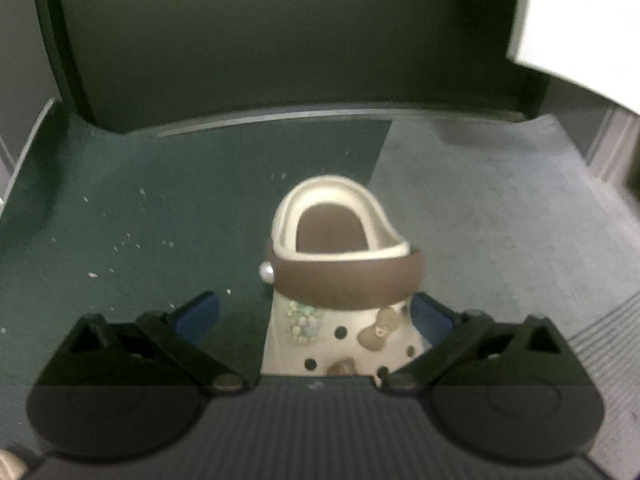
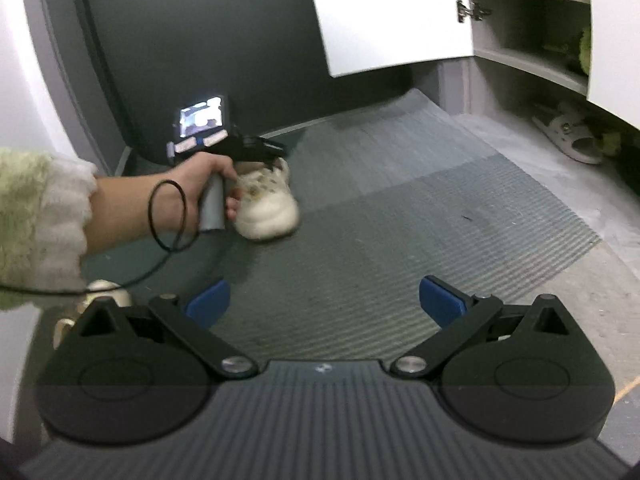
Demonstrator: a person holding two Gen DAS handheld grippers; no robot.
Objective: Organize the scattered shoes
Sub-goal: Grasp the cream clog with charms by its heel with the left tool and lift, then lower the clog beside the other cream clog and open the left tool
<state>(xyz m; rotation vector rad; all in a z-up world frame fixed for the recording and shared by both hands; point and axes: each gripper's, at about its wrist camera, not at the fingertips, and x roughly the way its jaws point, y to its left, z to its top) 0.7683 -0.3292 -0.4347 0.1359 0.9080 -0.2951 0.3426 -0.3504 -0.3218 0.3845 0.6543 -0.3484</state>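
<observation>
1. The left hand-held gripper [image 1: 316, 316] is spread wide around the toe of a cream clog [image 1: 340, 280]; whether the blue pads touch it cannot be told.
2. The clog is seen on the floor, straddling a dark green mat [image 1: 120, 208] and a grey ribbed mat [image 1: 500, 220].
3. The right hand-held gripper [image 2: 324, 300] is spread and empty above the grey mat.
4. A white sandal [image 2: 568, 132] is noted under the shoe cabinet [image 2: 528, 24].
</observation>
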